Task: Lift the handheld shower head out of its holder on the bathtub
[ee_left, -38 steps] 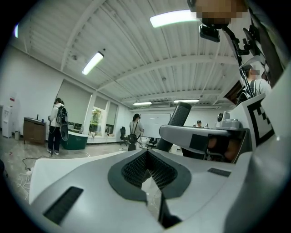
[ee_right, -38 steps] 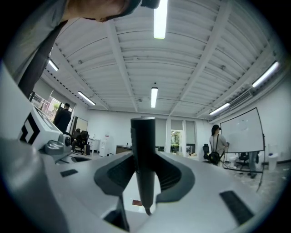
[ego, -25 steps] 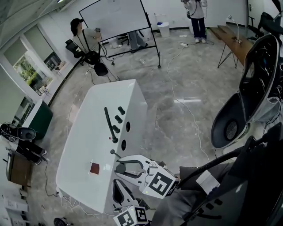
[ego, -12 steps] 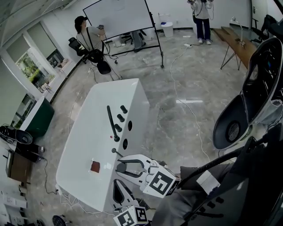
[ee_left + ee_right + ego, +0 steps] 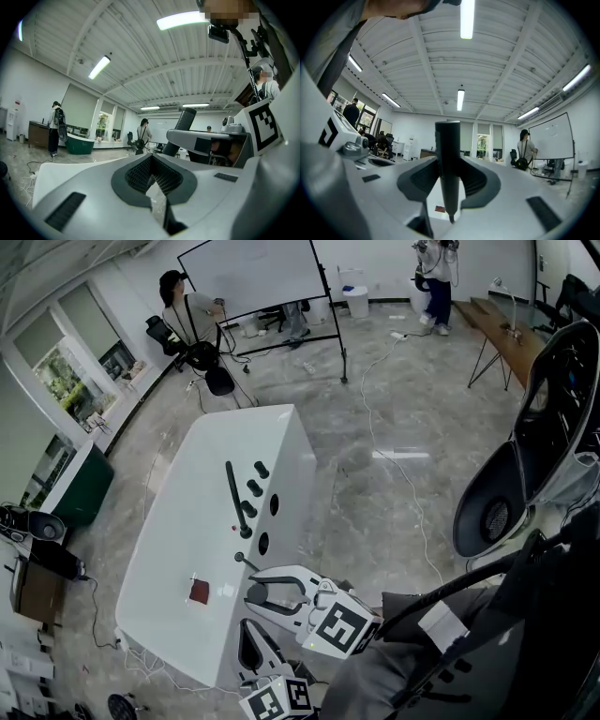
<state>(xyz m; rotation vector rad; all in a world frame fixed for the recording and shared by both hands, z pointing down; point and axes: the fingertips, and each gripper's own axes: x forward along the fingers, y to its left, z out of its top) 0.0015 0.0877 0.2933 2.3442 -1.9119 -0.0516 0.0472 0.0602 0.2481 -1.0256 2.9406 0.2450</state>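
Nothing is changing: we are holding the right gripper unclenched beside the bathtub, the shower head untouched on the bathtub's deck, the left gripper clenched empty; lifting isn't starting.

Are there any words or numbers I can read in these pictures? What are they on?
No text can be read anywhere.
Whiteboard: looks blank; any writing is too small to tell.
Red patch on the bathtub: too small to read.
Marker cube: only black-and-white squares, no words.
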